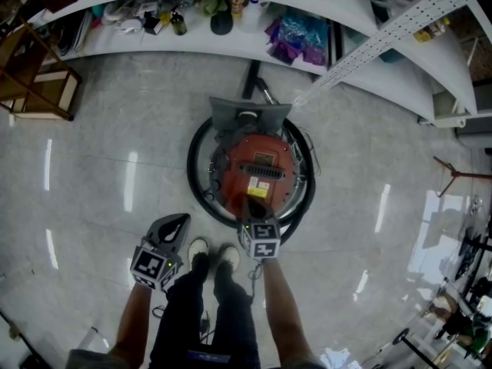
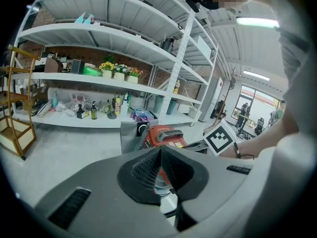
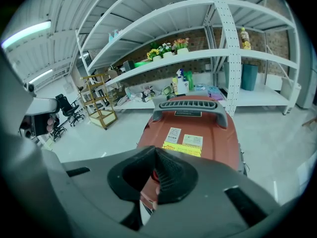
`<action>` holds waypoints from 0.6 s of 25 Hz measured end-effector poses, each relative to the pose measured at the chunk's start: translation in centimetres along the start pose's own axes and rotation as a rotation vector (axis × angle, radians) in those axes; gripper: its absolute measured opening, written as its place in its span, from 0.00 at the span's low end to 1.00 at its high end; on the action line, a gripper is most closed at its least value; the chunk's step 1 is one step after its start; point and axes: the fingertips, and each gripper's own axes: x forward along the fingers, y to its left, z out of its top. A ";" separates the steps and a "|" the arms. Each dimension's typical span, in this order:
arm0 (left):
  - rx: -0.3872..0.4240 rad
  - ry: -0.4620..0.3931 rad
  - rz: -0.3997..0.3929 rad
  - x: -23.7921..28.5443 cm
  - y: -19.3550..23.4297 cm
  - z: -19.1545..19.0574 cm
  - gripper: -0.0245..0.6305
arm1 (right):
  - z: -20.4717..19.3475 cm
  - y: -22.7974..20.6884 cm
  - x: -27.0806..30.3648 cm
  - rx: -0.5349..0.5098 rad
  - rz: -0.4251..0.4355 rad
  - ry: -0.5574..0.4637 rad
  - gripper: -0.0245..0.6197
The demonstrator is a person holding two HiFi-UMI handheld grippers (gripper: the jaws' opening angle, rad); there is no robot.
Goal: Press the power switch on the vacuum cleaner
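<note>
Head view puts the vacuum cleaner [image 1: 260,160] on the floor [image 1: 115,167] just ahead of your shoes [image 1: 211,252], red body up, with a black hose [image 1: 194,177] looped round it and the shelving [image 1: 231,43] beyond. Your right gripper [image 1: 256,206] hangs over its near end. Your left gripper [image 1: 178,223] is off to the side, apart from the machine. (Spotter)

In each gripper view your jaws meet tip to tip, with nothing between them. That suits you: a switch wants a blunt poke, not a grasp. (Coach)

I can't pick out the power switch itself in any view. In the right gripper view your closed tips cover the near part of the red top, on your side of the stickers [image 3: 183,137] and the grey handle [image 3: 189,105]. My guess is that it lies under those tips or just beside them. (Spotter)

Expect a stiff, sprung plastic button set in a hard, glossy shell. Press straight down with the closed tips square on it. Come in aslant and you will likely skid off the smooth plastic. The canister looks heavy enough to stand firm under a downward push, but a sideways shove might roll it against the hose. Leave the handle alone; nothing here needs lifting. (Coach)
</note>
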 end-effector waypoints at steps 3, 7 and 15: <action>0.004 0.001 0.003 -0.2 0.0 0.2 0.05 | -0.5 0.1 0.1 0.007 0.010 0.010 0.06; 0.017 -0.003 0.008 -0.5 0.0 0.5 0.05 | -0.3 0.7 -0.3 0.009 0.026 0.014 0.06; -0.005 0.003 0.015 -1.5 -0.5 1.5 0.05 | 0.6 1.6 -1.8 0.009 0.037 -0.005 0.06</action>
